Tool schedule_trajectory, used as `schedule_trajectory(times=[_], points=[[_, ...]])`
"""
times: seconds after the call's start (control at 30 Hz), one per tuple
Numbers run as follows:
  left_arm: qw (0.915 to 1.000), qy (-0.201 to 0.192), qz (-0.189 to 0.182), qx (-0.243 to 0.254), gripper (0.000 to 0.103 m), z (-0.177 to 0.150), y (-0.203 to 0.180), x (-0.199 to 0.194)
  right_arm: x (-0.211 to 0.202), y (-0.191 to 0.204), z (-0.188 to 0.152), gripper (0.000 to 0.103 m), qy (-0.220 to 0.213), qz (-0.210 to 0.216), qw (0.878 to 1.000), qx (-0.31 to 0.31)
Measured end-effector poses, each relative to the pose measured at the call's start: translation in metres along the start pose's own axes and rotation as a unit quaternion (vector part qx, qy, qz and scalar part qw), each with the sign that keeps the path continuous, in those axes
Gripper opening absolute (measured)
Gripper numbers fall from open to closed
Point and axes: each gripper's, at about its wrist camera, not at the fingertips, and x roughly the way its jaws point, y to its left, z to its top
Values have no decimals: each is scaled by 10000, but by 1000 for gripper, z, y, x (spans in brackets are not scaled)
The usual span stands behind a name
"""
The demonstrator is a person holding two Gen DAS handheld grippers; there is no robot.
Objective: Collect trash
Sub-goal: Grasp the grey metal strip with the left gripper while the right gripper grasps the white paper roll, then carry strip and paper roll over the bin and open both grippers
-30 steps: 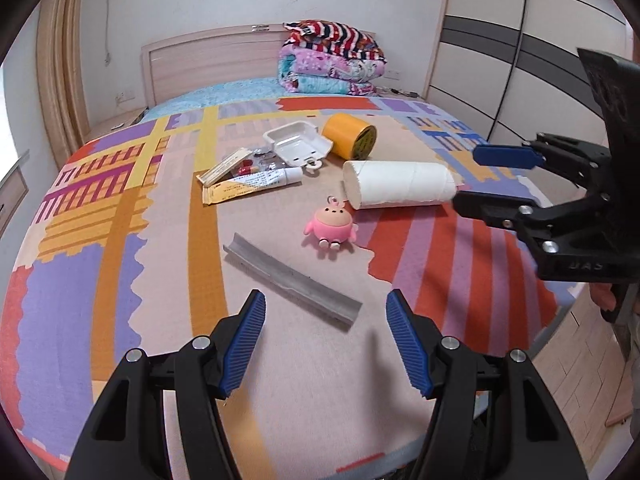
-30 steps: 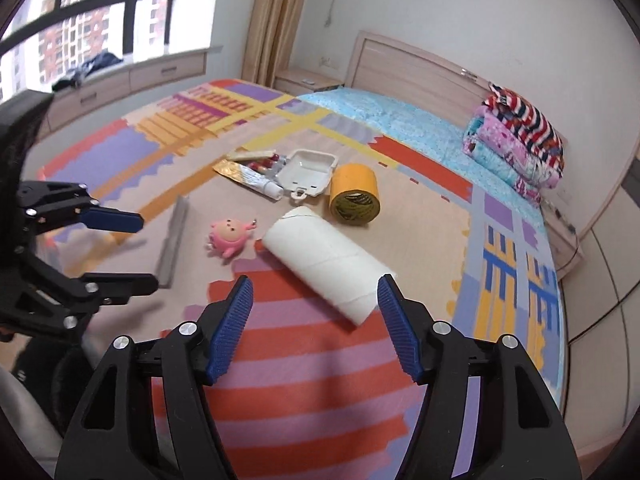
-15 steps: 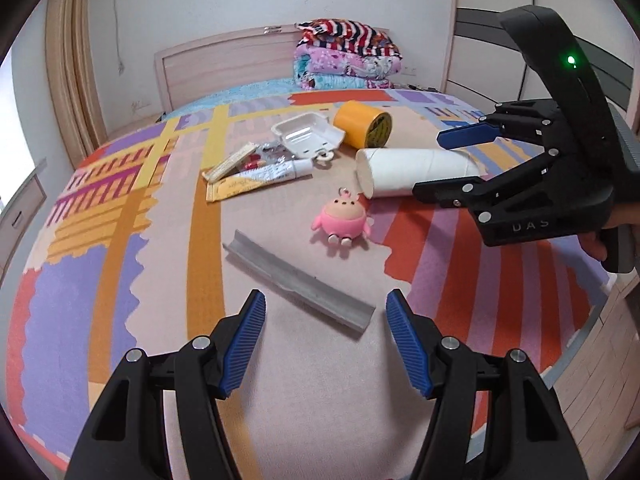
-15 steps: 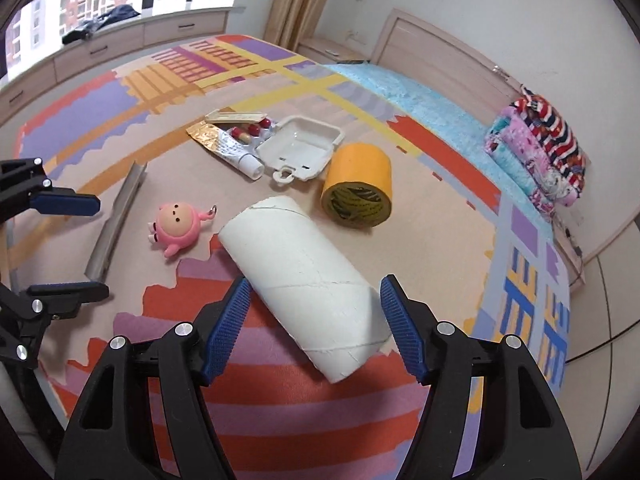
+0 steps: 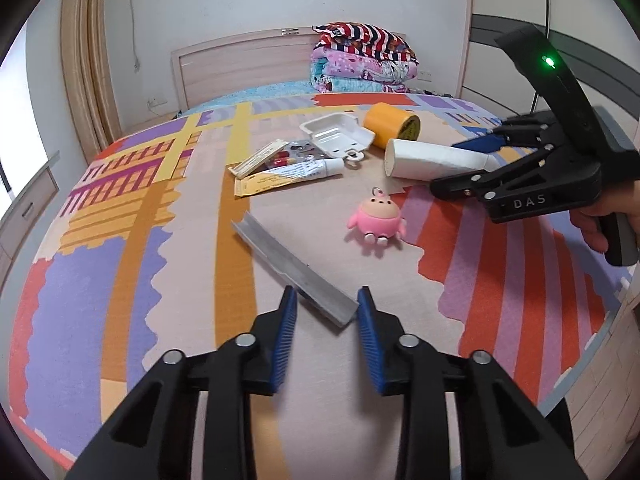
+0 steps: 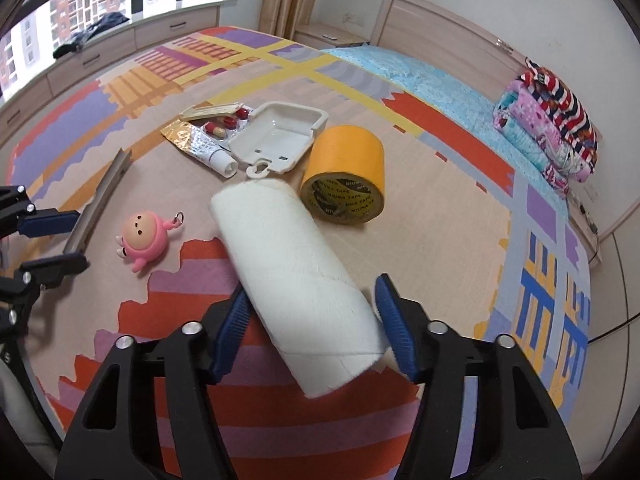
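A grey angled strip (image 5: 292, 266) lies on the patterned bed cover; its near end sits between the fingers of my left gripper (image 5: 326, 300), which is open around it and narrowed. A white cardboard tube (image 6: 292, 280) lies between the open fingers of my right gripper (image 6: 312, 300), which straddles its near end. The tube (image 5: 428, 158) and right gripper (image 5: 468, 164) also show in the left wrist view. The strip (image 6: 98, 200) and left gripper (image 6: 60, 240) show in the right wrist view.
On the bed cover (image 5: 168, 248) lie a pink toy keychain (image 6: 146, 238), a yellow tape roll (image 6: 344, 176), a white plastic tray (image 6: 280, 136), a tube of ointment (image 6: 200, 146), pill blisters (image 6: 224, 120) and a flat box (image 6: 210, 111). Folded blankets (image 5: 360, 60) sit by the headboard.
Both grippers have moved forward and down. The left fingers have narrowed around the strip's near end. The right fingers now straddle the white tube.
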Motion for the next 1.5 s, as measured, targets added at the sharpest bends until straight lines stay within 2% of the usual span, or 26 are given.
schedule_trajectory(times=[0.1, 0.27, 0.57, 1.0, 1.5], points=[[10000, -10, -17, -7, 22, -2, 2, -2, -2, -1, -3, 46, 13, -53, 9999, 85], [9999, -26, -53, -98, 13, -8, 8, -9, -8, 0, -10, 44, -38, 40, 9996, 286], [9997, -64, -48, -230, 13, -15, 20, -20, -31, 11, -21, 43, -237, 190, 9975, 633], [9986, -493, -174, -98, 12, -16, 18, -67, -75, 40, -38, 43, -526, 230, 9943, 895], [9931, -876, -701, 332, 12, -42, 0, -142, -129, 98, -76, 43, -822, 421, 9884, 1210]])
